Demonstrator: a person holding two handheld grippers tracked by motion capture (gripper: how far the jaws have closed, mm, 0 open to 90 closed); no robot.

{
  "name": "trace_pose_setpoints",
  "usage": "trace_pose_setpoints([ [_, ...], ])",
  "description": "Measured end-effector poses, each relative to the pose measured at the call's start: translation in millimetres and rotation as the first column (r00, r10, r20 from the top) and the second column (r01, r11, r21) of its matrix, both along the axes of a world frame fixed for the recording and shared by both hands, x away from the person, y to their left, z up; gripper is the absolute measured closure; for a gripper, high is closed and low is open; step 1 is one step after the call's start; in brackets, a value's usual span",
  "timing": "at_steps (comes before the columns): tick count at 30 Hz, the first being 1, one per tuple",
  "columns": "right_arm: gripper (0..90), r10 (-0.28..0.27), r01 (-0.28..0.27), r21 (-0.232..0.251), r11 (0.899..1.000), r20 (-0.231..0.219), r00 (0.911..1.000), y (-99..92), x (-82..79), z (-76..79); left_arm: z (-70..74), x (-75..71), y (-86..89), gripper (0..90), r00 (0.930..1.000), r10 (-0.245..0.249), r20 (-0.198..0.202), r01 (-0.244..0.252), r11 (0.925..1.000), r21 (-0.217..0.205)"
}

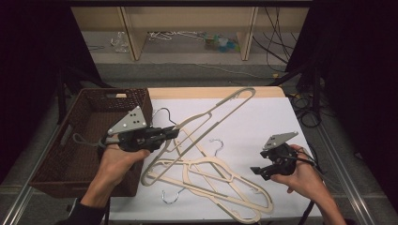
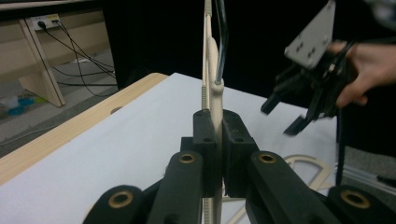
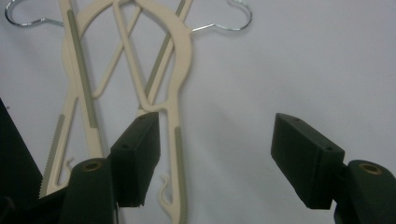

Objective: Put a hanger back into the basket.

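The left gripper (image 1: 174, 133) is clamped tight on the neck of a cream plastic clothes hanger with grey grip strips (image 1: 220, 108), its black jaws pressed flat against both sides of the thin plastic. That hanger is tilted up off the white tabletop (image 1: 263, 122), its far shoulder reaching toward the table's back edge, its metal hook beside the dark brown woven basket (image 1: 89, 122) at the table's left edge.

The right gripper (image 1: 257, 171) hangs over the near right part of the table with its jaws standing wide apart and nothing between them; bare white surface shows in the gap. Just to its left lies a pile of cream hangers (image 1: 220, 183), crossed over one another flat on the table. Open tabletop lies behind the right gripper, toward the table's right edge.
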State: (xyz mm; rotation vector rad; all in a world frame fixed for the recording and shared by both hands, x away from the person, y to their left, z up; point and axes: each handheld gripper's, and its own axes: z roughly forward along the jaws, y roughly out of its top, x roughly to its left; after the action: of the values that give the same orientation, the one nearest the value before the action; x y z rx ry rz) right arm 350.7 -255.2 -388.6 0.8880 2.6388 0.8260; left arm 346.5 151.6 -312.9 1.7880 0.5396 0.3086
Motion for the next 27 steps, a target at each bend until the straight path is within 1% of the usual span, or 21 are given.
trace_pose_setpoints([
  [1, 33.7, -0.013, 0.013, -0.002, 1.000, -0.029, 0.9995, 2.2, -3.8, -9.0, 3.1, -1.5, 4.1, 85.7, 0.9999, 0.004, -0.015, -0.004, 0.9996, -0.027],
  [2, 33.7, -0.013, 0.013, -0.002, 1.000, -0.029, 0.9995, 2.2, -3.8, -9.0, 3.1, -1.5, 4.1, 85.7, 0.9999, 0.004, -0.015, -0.004, 0.9996, -0.027],
  [4, 32.7, -0.019, 0.019, 0.006, 1.000, -0.010, 0.9998, 3.5, -5.8, -21.0, 8.2, -1.5, 12.0, 85.7, 0.9990, 0.005, -0.044, -0.007, 0.9981, -0.061],
  [5, 32.7, -0.019, 0.019, 0.006, 1.000, -0.010, 0.9998, 3.5, -5.8, -21.0, 8.2, -1.5, 12.0, 85.7, 0.9990, 0.005, -0.044, -0.007, 0.9981, -0.061],
  [6, 31.4, -0.023, 0.023, 0.013, 1.000, -0.007, 0.9997, 4.8, -6.2, -26.0, 13.6, -0.8, 19.2, 85.7, 0.9979, 0.013, -0.064, -0.018, 0.9968, -0.078],
  [9, 28.6, -0.027, 0.027, 0.014, 1.000, 0.002, 0.9996, 6.2, -6.3, -29.7, 20.0, -1.5, 26.0, 85.7, 0.9972, 0.026, -0.070, -0.032, 0.9962, -0.081],
  [10, 26.8, -0.026, 0.026, 0.015, 1.000, -0.004, 0.9996, 7.4, -6.4, -31.6, 23.4, -2.0, 29.4, 85.7, 0.9966, 0.029, -0.077, -0.037, 0.9949, -0.094],
  [12, 25.5, -0.024, 0.025, 0.008, 1.000, -0.016, 0.9996, 7.8, -6.7, -31.9, 31.8, -1.4, 39.0, 85.7, 0.9971, 0.036, -0.067, -0.042, 0.9942, -0.099],
  [13, 23.7, -0.025, 0.025, 0.007, 1.000, -0.016, 0.9995, 8.9, -6.7, -33.4, 39.1, 0.0, 48.8, 85.7, 0.9961, 0.050, -0.072, -0.058, 0.9918, -0.113],
  [14, 23.7, -0.025, 0.025, 0.007, 1.000, -0.016, 0.9995, 8.9, -6.7, -33.4, 39.1, 0.0, 48.8, 85.7, 0.9961, 0.050, -0.072, -0.058, 0.9918, -0.113],
  [15, 22.7, -0.034, 0.034, 0.015, 0.999, -0.011, 0.9994, 9.7, -7.2, -34.7, 45.2, 1.0, 57.1, 85.7, 0.9945, 0.066, -0.082, -0.076, 0.9887, -0.129],
  [17, 21.6, -0.026, 0.026, 0.007, 1.000, -0.015, 0.9996, 9.3, -6.9, -35.6, 52.8, 2.0, 66.6, 85.7, 0.9935, 0.080, -0.081, -0.091, 0.9871, -0.132],
  [18, 20.6, -0.015, 0.015, 0.018, 1.000, 0.000, 0.9999, 9.4, -6.1, -37.3, 61.5, 2.9, 76.6, 85.7, 0.9921, 0.097, -0.079, -0.107, 0.9850, -0.135],
  [19, 20.6, -0.015, 0.015, 0.018, 1.000, 0.000, 0.9999, 9.4, -6.1, -37.3, 61.5, 2.9, 76.6, 85.7, 0.9921, 0.097, -0.079, -0.107, 0.9850, -0.135],
  [20, 19.7, -0.014, 0.015, 0.009, 1.000, -0.014, 0.9998, 8.8, -6.3, -36.8, 69.2, 4.6, 86.2, 85.7, 0.9897, 0.105, -0.097, -0.121, 0.9775, -0.173],
  [21, 19.7, -0.014, 0.015, 0.009, 1.000, -0.014, 0.9998, 8.8, -6.3, -36.8, 69.2, 4.6, 86.2, 85.7, 0.9897, 0.105, -0.097, -0.121, 0.9775, -0.173],
  [22, 19.7, -0.013, 0.013, 0.011, 1.000, -0.010, 0.9999, 8.9, -6.2, -37.5, 73.3, 3.9, 90.4, 85.7, 0.9866, 0.115, -0.116, -0.134, 0.9751, -0.176],
  [23, 20.1, -0.025, 0.025, 0.013, 1.000, -0.029, 0.9993, 9.8, -7.8, -38.2, 78.1, 3.9, 94.9, 85.7, 0.9844, 0.125, -0.123, -0.146, 0.9739, -0.174],
  [24, 20.3, -0.025, 0.026, 0.010, 1.000, -0.031, 0.9992, 10.1, -8.0, -38.3, 83.5, 3.8, 100.3, 85.7, 0.9800, 0.151, -0.130, -0.170, 0.9741, -0.150],
  [26, 20.5, -0.025, 0.025, 0.003, 1.000, -0.042, 0.9988, 10.1, -8.3, -38.0, 85.2, 5.7, 104.2, 85.7, 0.9805, 0.159, -0.115, -0.174, 0.9748, -0.139],
  [27, 20.8, -0.023, 0.023, 0.002, 1.000, -0.035, 0.9991, 9.8, -8.1, -38.5, 86.0, 6.7, 108.0, 85.6, 0.9781, 0.172, -0.117, -0.187, 0.9736, -0.131],
])
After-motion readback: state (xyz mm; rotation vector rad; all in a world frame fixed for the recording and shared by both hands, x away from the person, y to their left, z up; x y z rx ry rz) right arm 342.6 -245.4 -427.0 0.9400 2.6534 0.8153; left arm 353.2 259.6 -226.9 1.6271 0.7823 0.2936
